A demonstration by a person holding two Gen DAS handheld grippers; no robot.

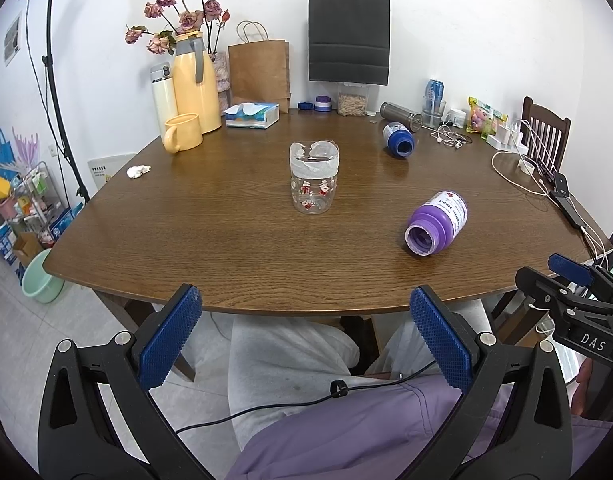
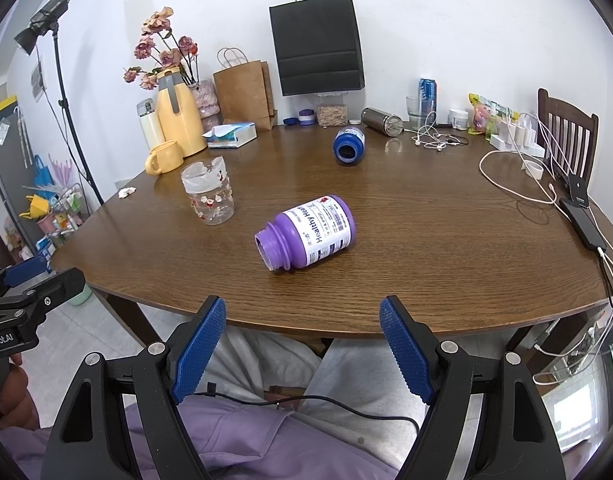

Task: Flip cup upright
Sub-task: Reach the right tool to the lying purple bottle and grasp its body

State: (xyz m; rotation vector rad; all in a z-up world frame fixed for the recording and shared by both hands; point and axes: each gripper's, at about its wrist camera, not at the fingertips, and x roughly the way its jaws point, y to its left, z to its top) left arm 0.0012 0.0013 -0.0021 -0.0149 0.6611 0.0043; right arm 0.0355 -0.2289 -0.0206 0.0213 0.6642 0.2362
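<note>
A clear cup [image 1: 314,178] with red-and-white figures and a white band round its top end stands on the brown table [image 1: 186,248], near the middle. I cannot tell which end is its mouth. The same cup [image 2: 207,191] shows left of centre in the right wrist view. My left gripper [image 1: 306,300] is open and empty, held short of the table's near edge and well back from the cup. My right gripper [image 2: 302,304] is also open and empty, off the near edge, facing a purple bottle.
A purple bottle [image 2: 310,232] lies on its side with no cap, right of the cup. A blue bottle [image 2: 348,146] lies further back. A yellow mug [image 1: 182,132], thermos jug, tissue box, paper bags, cables and a phone [image 2: 582,220] line the back and right. A person's lap is below.
</note>
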